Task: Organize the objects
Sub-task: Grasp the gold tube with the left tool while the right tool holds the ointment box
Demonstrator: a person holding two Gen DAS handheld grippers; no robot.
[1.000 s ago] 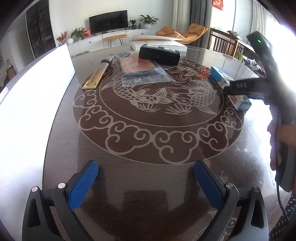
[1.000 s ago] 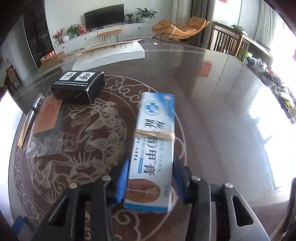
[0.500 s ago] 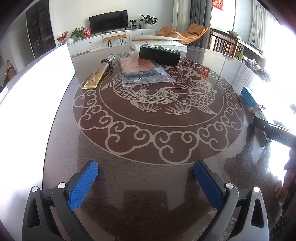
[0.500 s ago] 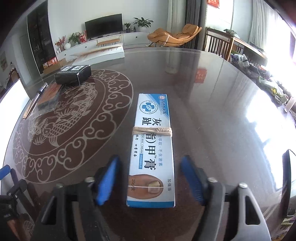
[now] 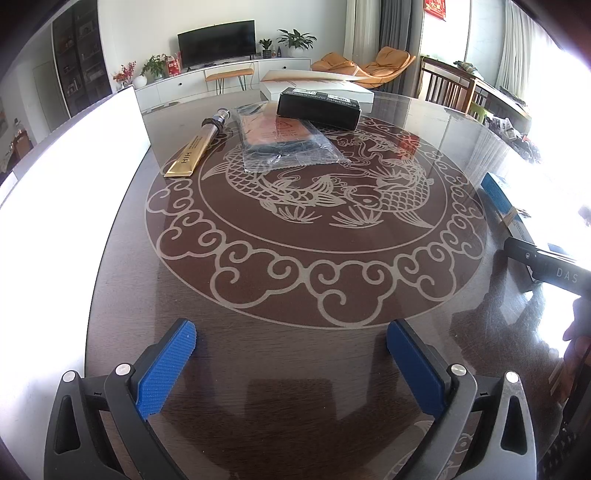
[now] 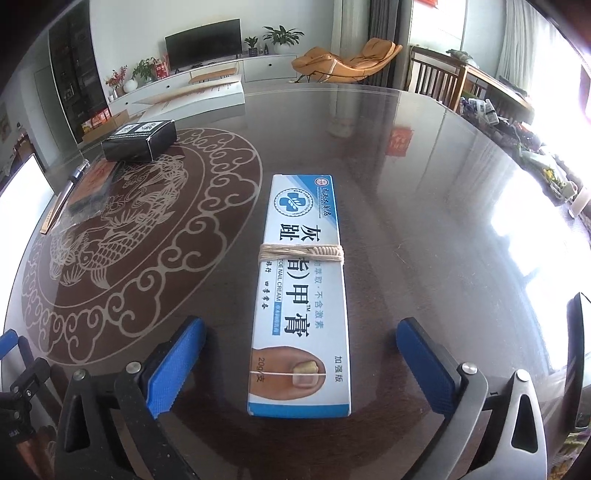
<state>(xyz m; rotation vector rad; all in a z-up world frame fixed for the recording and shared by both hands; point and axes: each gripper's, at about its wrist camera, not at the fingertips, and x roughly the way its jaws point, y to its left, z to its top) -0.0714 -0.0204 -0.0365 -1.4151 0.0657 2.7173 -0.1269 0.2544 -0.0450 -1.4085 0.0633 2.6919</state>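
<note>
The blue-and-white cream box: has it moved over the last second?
Yes. The cream box went from over the fish medallion to bare table on its right, released.

A round dark glass-topped bench (image 5: 295,369) with a pale carp-and-cloud pattern fills the foreground. Behind it a white wall (image 5: 147,22) carries a black television (image 5: 217,42) above a long white cabinet (image 5: 207,79) with potted plants (image 5: 295,38). An orange lounge chair (image 6: 347,61) sits by grey curtains (image 5: 393,26). Wooden dining chairs (image 6: 437,79) stand near glaring windows (image 5: 561,92).
</note>
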